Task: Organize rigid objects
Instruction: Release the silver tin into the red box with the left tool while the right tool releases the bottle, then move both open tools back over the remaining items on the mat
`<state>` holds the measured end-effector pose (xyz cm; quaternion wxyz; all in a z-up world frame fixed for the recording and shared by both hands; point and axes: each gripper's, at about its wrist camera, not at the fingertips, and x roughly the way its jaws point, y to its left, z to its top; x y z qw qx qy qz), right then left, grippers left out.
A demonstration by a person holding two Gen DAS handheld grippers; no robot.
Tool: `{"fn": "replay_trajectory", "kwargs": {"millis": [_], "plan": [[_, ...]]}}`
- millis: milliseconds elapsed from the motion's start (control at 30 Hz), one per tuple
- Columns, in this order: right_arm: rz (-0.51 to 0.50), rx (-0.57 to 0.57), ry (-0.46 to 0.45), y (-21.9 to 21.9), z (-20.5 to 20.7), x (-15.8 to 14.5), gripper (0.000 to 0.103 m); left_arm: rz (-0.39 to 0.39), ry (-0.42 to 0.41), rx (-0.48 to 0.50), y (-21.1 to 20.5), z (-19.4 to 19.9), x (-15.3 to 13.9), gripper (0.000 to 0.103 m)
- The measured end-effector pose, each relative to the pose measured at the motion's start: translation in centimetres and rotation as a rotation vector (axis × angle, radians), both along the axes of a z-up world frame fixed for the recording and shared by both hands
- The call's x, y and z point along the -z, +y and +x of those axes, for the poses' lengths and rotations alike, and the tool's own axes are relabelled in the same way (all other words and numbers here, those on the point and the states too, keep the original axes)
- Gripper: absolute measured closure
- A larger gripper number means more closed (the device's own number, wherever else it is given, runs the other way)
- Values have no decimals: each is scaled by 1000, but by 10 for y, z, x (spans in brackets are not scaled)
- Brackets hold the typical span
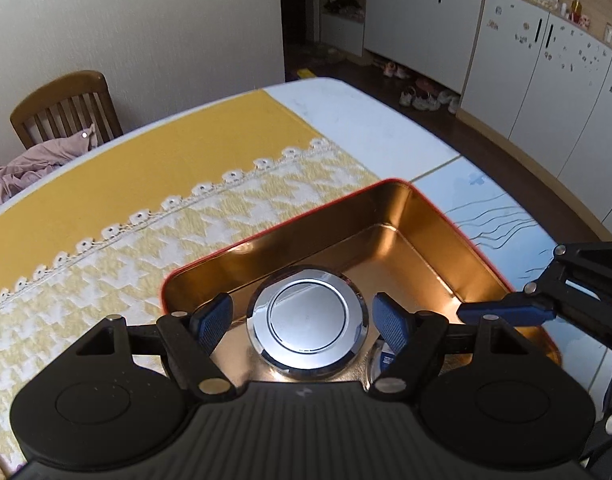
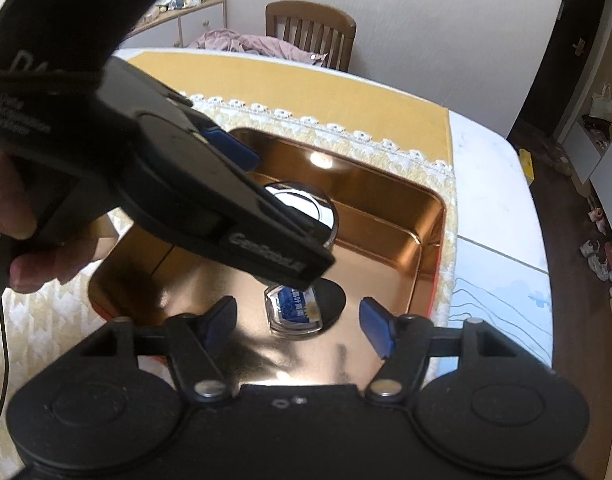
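Copper-lined tin (image 1: pixel 422 216) sits on the counter (image 1: pixel 346 120) as the collecting box. In the left wrist view, a chrome disc (image 1: pixel 308 316) rests inside it, between the left gripper (image 1: pixel 301 320) fingers, which stand wide and clear of its rim, likely a release. In the right wrist view, a small glass block (image 2: pixel 293 310) lies on the tin floor beyond the right gripper (image 2: pixel 295 322), whose fingers gape wide, holding nothing.

Glossy copper-toned rectangular metal tin (image 1: pixel 422 216), mirror-polished round chrome cap (image 1: pixel 307 322), matt woven yellow-and-white cloth (image 1: pixel 117 264) with lace edging, grippers' matt black plastic.
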<state>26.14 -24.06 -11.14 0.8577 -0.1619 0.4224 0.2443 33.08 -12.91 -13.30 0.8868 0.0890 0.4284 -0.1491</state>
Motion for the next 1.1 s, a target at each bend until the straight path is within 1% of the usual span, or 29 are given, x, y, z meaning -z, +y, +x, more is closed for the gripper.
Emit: {"fn": "replay_trajectory", "kwargs": {"millis": [133,267,433,567,667,767,833,933,1100], "plan": [[26,22,-17,-5,-5,-12,27,-13,-44,-11,8,-14,-13,26],[50,40,-26,-7,-10,-23,22,-34,-66,-23,18,-27,-26,26],[78,55,-35,-9,-22,-35,18,-84,-91,-31,32,-46,-43,26],[92,61,-44,-4,-27,-42,14,-97,-118,-34,42,-60,-54,26],[98,67,-55,-1,-33,-47,11,-106,-144,-30,52,-73,-60,22],[106,79,-63,4,-38,-51,9,-116,-159,-23,63,-86,-67,22],[118,90,-69,7,-44,-54,6,-126,-167,-21,71,-94,-71,22],[133,103,-79,13,-51,-58,4,-132,-184,-33,85,-107,-76,22],[156,112,-83,28,-65,-62,2,-155,-193,-61,114,-124,-83,18]]}}
